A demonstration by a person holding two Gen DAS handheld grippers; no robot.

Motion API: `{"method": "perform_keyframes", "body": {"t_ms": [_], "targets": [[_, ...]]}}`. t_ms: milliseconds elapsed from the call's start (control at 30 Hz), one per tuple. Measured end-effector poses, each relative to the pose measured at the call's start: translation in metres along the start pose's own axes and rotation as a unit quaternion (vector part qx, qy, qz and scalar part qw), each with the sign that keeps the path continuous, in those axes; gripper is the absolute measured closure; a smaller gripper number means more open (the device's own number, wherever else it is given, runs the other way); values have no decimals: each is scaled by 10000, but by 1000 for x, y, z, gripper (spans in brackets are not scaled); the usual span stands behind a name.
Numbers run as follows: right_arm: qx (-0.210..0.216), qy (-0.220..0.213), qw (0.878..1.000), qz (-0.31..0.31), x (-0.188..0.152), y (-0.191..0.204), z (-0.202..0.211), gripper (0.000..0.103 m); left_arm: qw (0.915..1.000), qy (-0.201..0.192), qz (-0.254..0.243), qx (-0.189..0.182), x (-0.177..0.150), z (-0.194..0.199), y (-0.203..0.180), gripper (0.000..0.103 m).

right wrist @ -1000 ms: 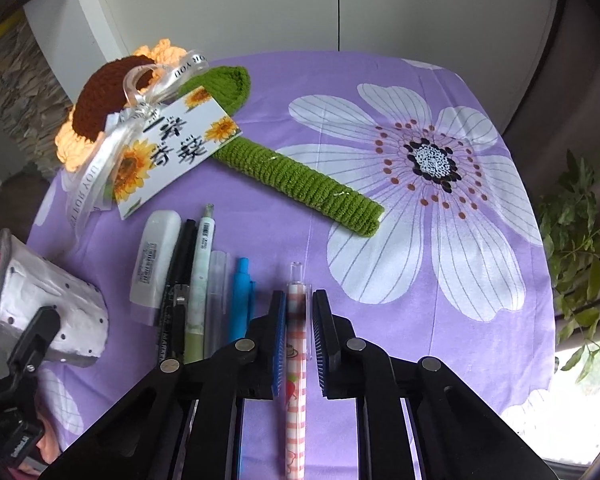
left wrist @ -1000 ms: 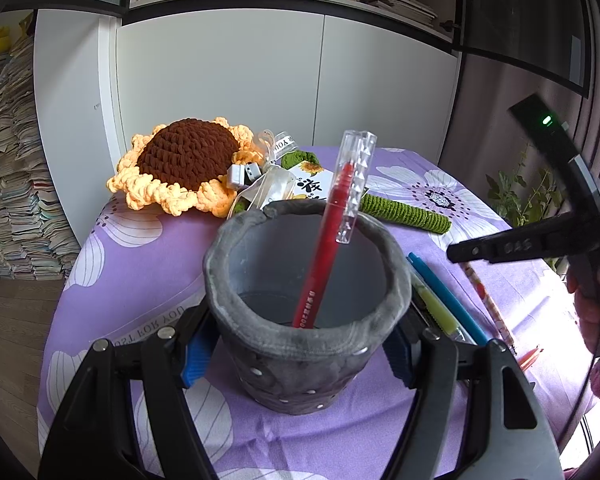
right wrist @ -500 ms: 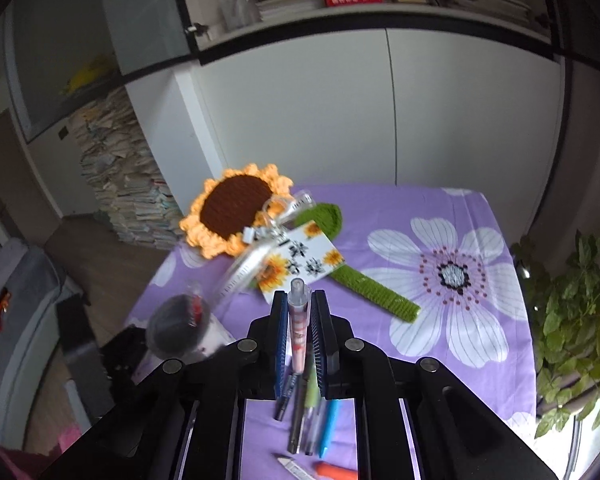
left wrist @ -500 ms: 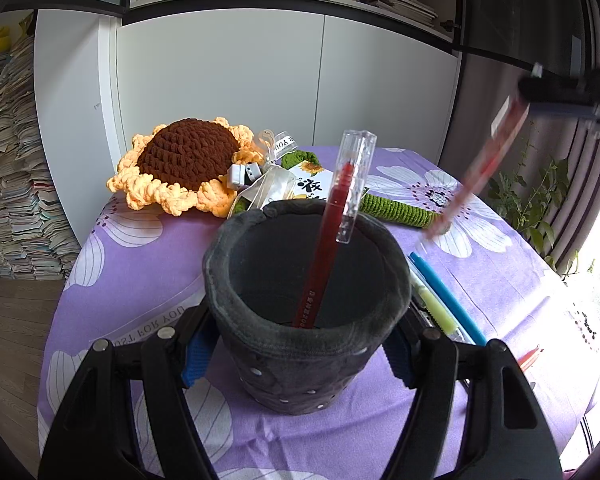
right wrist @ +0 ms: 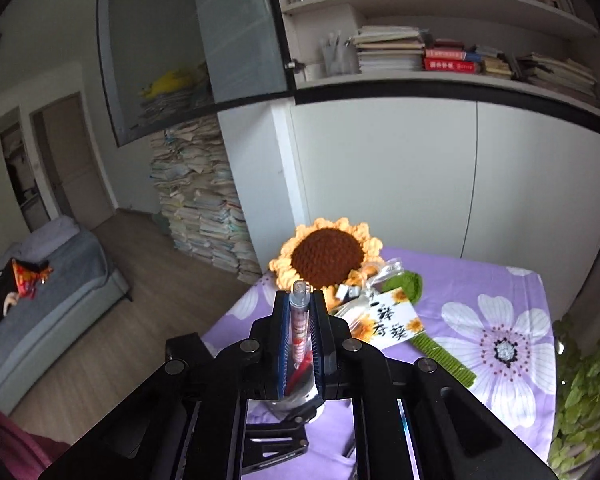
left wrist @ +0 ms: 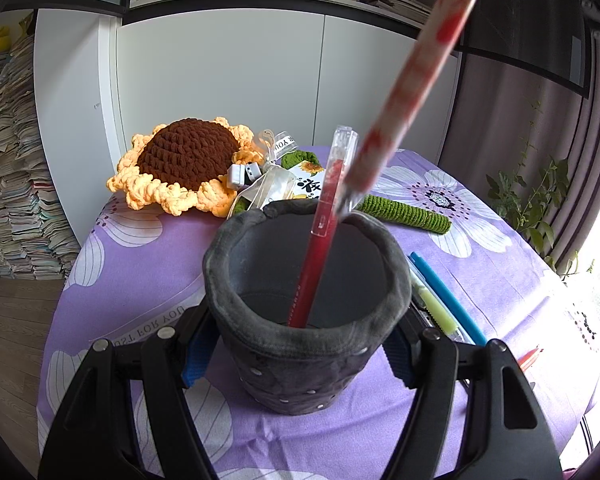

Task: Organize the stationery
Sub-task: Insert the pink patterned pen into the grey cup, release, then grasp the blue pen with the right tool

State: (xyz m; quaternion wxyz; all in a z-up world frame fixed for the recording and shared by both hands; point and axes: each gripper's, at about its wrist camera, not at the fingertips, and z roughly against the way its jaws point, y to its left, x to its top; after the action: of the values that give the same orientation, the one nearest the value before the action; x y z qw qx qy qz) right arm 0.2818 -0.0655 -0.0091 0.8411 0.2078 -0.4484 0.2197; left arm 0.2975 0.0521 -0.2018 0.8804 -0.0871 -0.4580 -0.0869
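Purple flower-print cloth covers my bench [left wrist: 148, 264], with white cupboard doors and book-laden shelves behind it. My left tool [left wrist: 300, 344] is clamped on the grey fabric pen cup [left wrist: 300, 344], one blue pad on each side of its soft wall; I judge this grip is there to keep the limp cup upright and its mouth steady while pens go in. One red pen [left wrist: 320, 248] stands inside it, leaning on the far rim with its clear cap up.

My right tool [right wrist: 300, 344] is clenched on a patterned pen [right wrist: 300, 320], held lengthwise between the pads. In the left wrist view this same pen [left wrist: 416, 80] hangs steeply over the cup, its lower end just above the far rim beside the red pen's cap. I take that slant as the aim for dropping it tip-first into the opening; it is not yet inside.

Count, as far as I can see: one cup; one pen in it; one pen carried. On the cloth just right of the cup lie one blue pen [left wrist: 448, 296], one green-yellow marker [left wrist: 440, 312], and one orange-red tip [left wrist: 528, 356] at the edge; others may be hidden behind the tool. One crochet sunflower [left wrist: 184, 160] with a green stem [left wrist: 408, 214] and a printed card rests at the back, apart from the stationery
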Motion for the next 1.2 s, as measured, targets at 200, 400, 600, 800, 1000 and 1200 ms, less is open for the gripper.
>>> {"method": "perform_keyframes", "body": {"t_ms": [200, 400, 600, 800, 1000, 1200], "targets": [[-42, 580, 9981, -207, -17, -16, -31, 92, 10000, 0, 1, 1, 0, 0, 0, 33], [49, 1046, 9941, -264, -35, -19, -63, 92, 10000, 0, 1, 0, 0, 0, 0, 33], [237, 1366, 9888, -551, -46, -28, -85, 92, 10000, 0, 2, 3, 0, 0, 0, 33], [188, 1050, 9904, -875, -45, -49, -60, 92, 10000, 1, 0, 1, 0, 0, 0, 33], [-1099, 1482, 9755, -1195, -69, -100, -58, 92, 10000, 2, -1, 2, 0, 0, 0, 32], [-1318, 2352, 9514, -1489, -111, -128, -100, 92, 10000, 4, 5, -4, 0, 0, 0, 32]]}}
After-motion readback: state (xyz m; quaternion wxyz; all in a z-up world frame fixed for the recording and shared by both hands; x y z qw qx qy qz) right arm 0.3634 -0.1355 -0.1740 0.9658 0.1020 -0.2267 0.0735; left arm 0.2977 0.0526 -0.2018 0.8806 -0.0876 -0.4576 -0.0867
